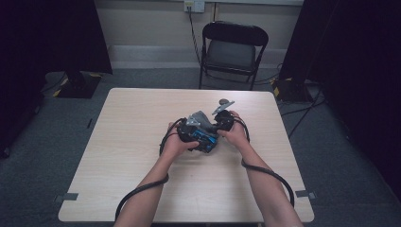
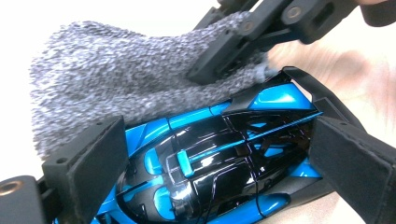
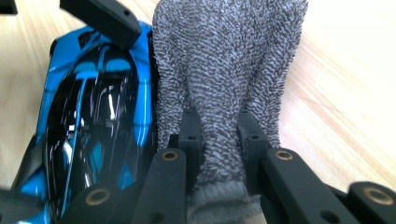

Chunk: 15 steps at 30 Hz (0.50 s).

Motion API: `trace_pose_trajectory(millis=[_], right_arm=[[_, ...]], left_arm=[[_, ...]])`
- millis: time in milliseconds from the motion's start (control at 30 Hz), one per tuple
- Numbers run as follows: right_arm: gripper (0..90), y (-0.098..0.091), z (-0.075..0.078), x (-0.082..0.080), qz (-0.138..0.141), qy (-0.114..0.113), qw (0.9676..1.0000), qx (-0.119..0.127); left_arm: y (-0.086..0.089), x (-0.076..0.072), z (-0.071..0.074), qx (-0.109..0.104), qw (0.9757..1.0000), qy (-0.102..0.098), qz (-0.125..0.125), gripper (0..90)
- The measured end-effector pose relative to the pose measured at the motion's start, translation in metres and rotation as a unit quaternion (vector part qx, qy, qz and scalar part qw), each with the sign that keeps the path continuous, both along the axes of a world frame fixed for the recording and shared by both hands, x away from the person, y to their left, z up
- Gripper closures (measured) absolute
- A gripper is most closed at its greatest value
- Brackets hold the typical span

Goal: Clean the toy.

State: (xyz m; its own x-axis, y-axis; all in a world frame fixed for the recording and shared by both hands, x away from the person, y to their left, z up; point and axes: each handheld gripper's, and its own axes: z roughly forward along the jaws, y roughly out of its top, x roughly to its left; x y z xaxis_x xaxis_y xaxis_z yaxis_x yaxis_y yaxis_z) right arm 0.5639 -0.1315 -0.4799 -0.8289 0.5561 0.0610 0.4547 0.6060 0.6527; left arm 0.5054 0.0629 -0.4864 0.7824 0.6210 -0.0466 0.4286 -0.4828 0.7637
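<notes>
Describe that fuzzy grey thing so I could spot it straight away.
Look to the middle of the pale wooden table, where both hands meet. There a shiny blue and black toy car sits between the left hand-held gripper jaws. The grey looped-pile cloth lies against it, pinched by the right hand-held gripper: soft and matt, not glossy.

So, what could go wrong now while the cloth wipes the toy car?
1. The left gripper holds the glossy car by its sides only; wiping pressure might make it slip or twist.
2. The right gripper pinches just a fold of the cloth, which could pull out.
3. Its hard jaws lie close to the car and might scratch it.
</notes>
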Motion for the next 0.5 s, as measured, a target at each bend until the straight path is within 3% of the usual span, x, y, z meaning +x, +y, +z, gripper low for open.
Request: trace_pose_trajectory(millis=[500], right_arm=[[76.0,-0.025,0.0,-0.013,0.005,0.003,1.0,0.002]], left_arm=[[0.0,0.0,0.0,-0.001,1.0,0.0,-0.001,4.8]])
